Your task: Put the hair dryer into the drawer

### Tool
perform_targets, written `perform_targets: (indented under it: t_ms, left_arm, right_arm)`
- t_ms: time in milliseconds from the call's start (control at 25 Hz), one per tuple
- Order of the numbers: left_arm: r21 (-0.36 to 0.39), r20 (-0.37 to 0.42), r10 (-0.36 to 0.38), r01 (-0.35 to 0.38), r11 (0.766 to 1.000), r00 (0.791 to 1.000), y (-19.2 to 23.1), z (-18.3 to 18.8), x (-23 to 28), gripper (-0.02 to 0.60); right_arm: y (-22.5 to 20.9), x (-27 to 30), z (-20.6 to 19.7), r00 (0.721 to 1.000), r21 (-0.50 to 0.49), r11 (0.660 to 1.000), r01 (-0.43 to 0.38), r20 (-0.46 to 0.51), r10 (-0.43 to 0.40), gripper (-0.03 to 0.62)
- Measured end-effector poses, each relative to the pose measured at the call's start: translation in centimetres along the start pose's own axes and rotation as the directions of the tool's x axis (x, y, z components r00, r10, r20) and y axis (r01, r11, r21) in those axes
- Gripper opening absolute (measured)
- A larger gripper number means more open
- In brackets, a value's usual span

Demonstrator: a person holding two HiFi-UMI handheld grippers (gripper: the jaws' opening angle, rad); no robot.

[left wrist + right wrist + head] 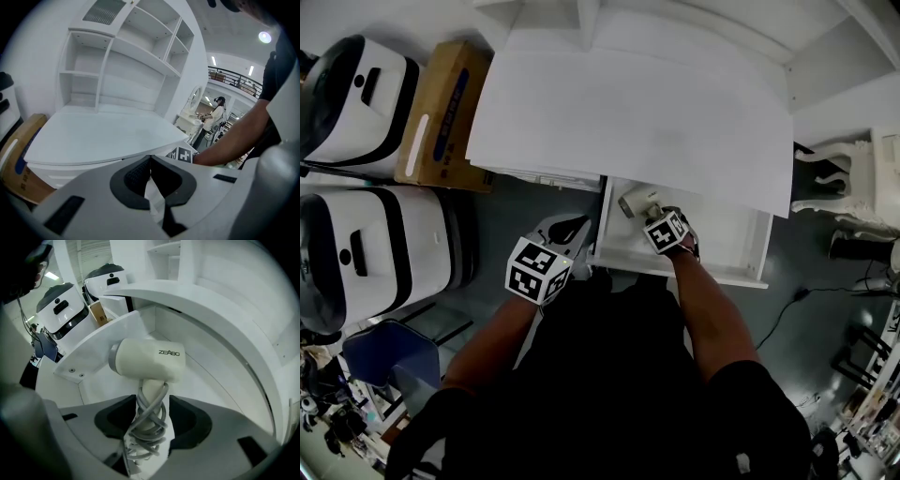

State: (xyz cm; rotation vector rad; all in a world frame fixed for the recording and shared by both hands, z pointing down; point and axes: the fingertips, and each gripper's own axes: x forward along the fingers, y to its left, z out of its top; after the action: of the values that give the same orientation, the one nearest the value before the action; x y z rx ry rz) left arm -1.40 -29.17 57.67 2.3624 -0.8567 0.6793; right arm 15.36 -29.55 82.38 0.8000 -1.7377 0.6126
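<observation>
The drawer (736, 248) sticks out from under the front edge of the worktop (628, 122). The hair dryer (636, 201) is in the drawer, at its left end. The right hand-held gripper (650, 214) is over that same end, just in front of the hair dryer, with the handle between its jaws. The left hand-held gripper (570, 230) is just left of the drawer, outside it. Behind the drawer, at the back of the worktop, stand shelves (122, 61). A box (441, 117) lies well left of the drawer and farther back. Two machines (356, 103) stand farther left still. A cable (783, 314) lies right of the drawer.
</observation>
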Motion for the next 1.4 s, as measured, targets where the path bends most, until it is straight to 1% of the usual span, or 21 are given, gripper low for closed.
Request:
perform_targets:
  t_ms: [160,280,360,440,480,520,560,640,680,720,760,800,880,960,1040,1080,1160,1240,1280,1400]
  left_arm:
    - [0.012,0.015,-0.018,0.018,1.000,1.000,-0.7,-0.1,-0.3,0.009]
    - [0.023,0.029,-0.028,0.027,0.999,0.999,-1.1,0.0,-0.6,0.009]
    - [0.030,0.037,-0.035,0.034,0.999,0.999,-1.3,0.0,-1.0,0.009]
    - [0.041,0.046,-0.042,0.040,0.998,0.998,-1.3,0.1,-1.4,0.009]
    - [0.047,0.051,-0.044,0.042,0.998,0.998,-1.3,0.3,-1.6,0.009]
    - [0.052,0.057,-0.047,0.044,0.998,0.997,-1.3,0.5,-1.8,0.009]
    - [0.055,0.062,-0.051,0.048,0.997,0.997,-1.4,0.7,-1.9,0.009]
    - [0.061,0.075,-0.063,0.058,0.996,0.995,-1.7,1.2,-2.1,0.009]
    - [0.064,0.082,-0.071,0.065,0.996,0.994,-2.0,1.5,-2.2,0.009]
    - [0.068,0.088,-0.079,0.074,0.995,0.993,-2.4,1.7,-2.3,0.009]
    - [0.073,0.094,-0.089,0.083,0.994,0.992,-2.7,1.9,-2.4,0.009]
    - [0.080,0.098,-0.100,0.092,0.993,0.990,-3.2,2.1,-2.5,0.009]
    - [0.096,0.106,-0.117,0.107,0.990,0.987,-3.9,2.4,-2.8,0.009]
    - [0.110,0.117,-0.125,0.112,0.988,0.985,-4.4,2.7,-3.1,0.009]
    - [0.106,0.129,-0.123,0.109,0.988,0.984,-4.6,2.9,-3.2,0.009]
    - [0.090,0.135,-0.120,0.108,0.990,0.984,-4.7,2.8,-3.2,0.009]
    - [0.039,0.156,-0.121,0.116,0.992,0.980,-5.0,2.7,-3.4,0.009]
    - [-0.003,0.188,-0.125,0.128,0.992,0.974,-5.5,2.9,-3.9,0.009]
    - [-0.012,0.200,-0.124,0.129,0.992,0.972,-5.8,3.0,-4.1,0.009]
    - [-0.010,0.217,-0.110,0.115,0.993,0.970,-7.3,3.4,-4.8,0.009]
  right_arm:
    - [0.0,-1.8,0.4,0.999,0.021,0.999,0.025,0.048,-0.026,0.213]
    - [0.0,-3.7,0.9,0.992,0.049,0.998,0.044,0.118,-0.049,0.213]
    - [0.1,-5.6,1.7,0.981,0.095,0.995,0.042,0.183,-0.059,0.213]
    - [0.4,-8.3,3.0,0.961,0.175,0.984,0.015,0.270,-0.063,0.213]
    - [0.6,-9.9,3.9,0.944,0.224,0.975,-0.014,0.325,-0.061,0.213]
    - [0.8,-11.7,4.8,0.920,0.272,0.961,-0.056,0.388,-0.056,0.212]
    - [1.1,-13.8,5.7,0.889,0.319,0.942,-0.109,0.454,-0.051,0.212]
    - [1.7,-18.0,6.9,0.814,0.389,0.893,-0.227,0.579,-0.045,0.210]
    - [1.9,-20.0,7.3,0.776,0.411,0.869,-0.275,0.629,-0.051,0.194]
    - [1.9,-21.7,7.5,0.743,0.429,0.849,-0.309,0.666,-0.065,0.140]
    - [1.9,-23.2,7.5,0.717,0.442,0.833,-0.332,0.692,-0.082,0.067]
    - [2.0,-24.5,7.4,0.694,0.450,0.822,-0.350,0.714,-0.096,0.046]
    - [2.1,-27.1,7.6,0.643,0.443,0.812,-0.380,0.758,-0.113,0.032]
    - [2.4,-29.5,8.1,0.590,0.418,0.817,-0.396,0.798,-0.123,0.028]
    - [2.5,-31.5,8.4,0.548,0.391,0.827,-0.405,0.828,-0.123,0.028]
    - [2.6,-32.2,8.4,0.532,0.377,0.830,-0.411,0.838,-0.118,0.028]
    - [3.0,-33.4,8.3,0.516,0.351,0.839,-0.416,0.851,-0.101,0.028]
    - [3.3,-34.2,8.2,0.516,0.329,0.853,-0.406,0.852,-0.084,0.026]
    - [3.6,-34.5,7.9,0.519,0.322,0.858,-0.401,0.851,-0.077,0.026]
    - [4.6,-35.4,6.9,0.526,0.307,0.863,-0.400,0.849,-0.059,0.026]
